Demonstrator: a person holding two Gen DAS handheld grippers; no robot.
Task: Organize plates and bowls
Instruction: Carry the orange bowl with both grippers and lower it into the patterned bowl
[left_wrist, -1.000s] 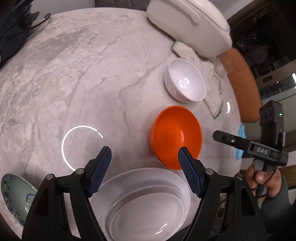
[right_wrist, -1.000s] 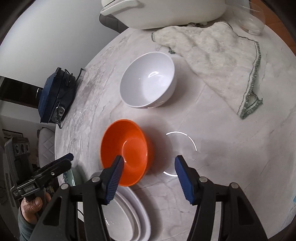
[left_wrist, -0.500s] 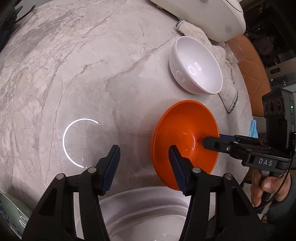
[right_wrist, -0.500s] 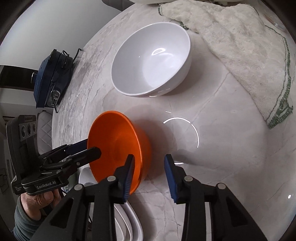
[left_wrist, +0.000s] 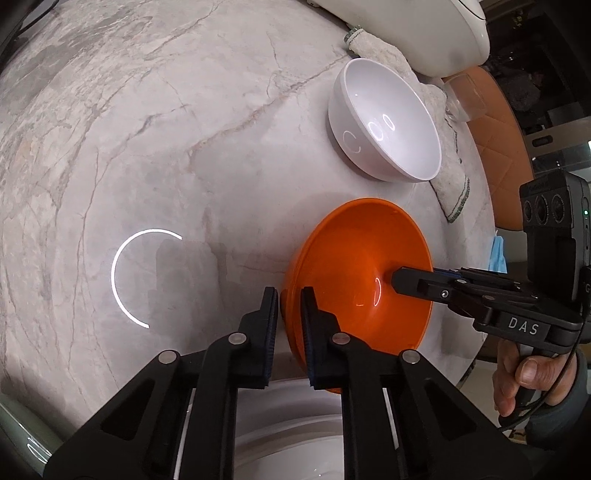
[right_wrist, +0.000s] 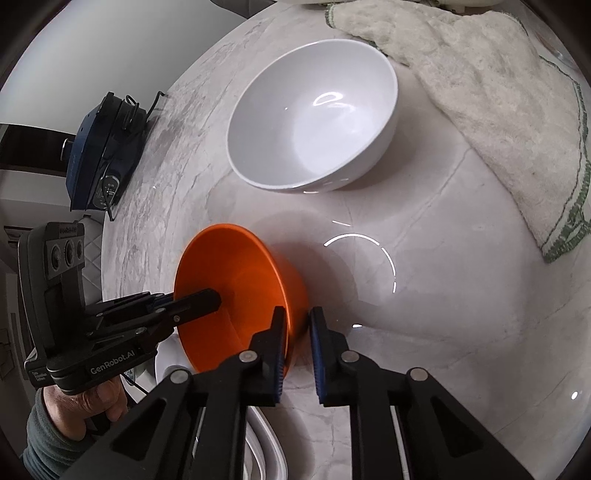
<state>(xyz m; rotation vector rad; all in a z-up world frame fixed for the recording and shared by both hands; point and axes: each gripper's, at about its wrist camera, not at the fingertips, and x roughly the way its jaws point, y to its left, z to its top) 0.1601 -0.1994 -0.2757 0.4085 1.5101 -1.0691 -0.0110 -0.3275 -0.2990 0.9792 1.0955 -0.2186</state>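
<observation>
An orange bowl (left_wrist: 354, 266) sits on the marble table, held at opposite rims by both grippers. My left gripper (left_wrist: 289, 317) is shut on its near rim, one finger inside and one outside. My right gripper (right_wrist: 297, 332) is shut on the other rim of the orange bowl (right_wrist: 229, 280). Each gripper shows in the other's view, reaching into the bowl. A white bowl (left_wrist: 384, 118) stands upright beyond it, also in the right wrist view (right_wrist: 314, 122). A stack of white oval plates (left_wrist: 295, 439) lies under my left gripper.
A cream towel (right_wrist: 491, 92) lies right of the white bowl. A large white appliance (left_wrist: 406, 26) stands at the back, a clear glass (left_wrist: 461, 103) beside it. A dark blue device (right_wrist: 103, 144) sits at the far table edge. A green patterned plate (left_wrist: 22, 439) lies at the lower left.
Both grippers have closed from open onto opposite rims of the orange bowl. They moved in closer to it, and the bowl now appears tilted.
</observation>
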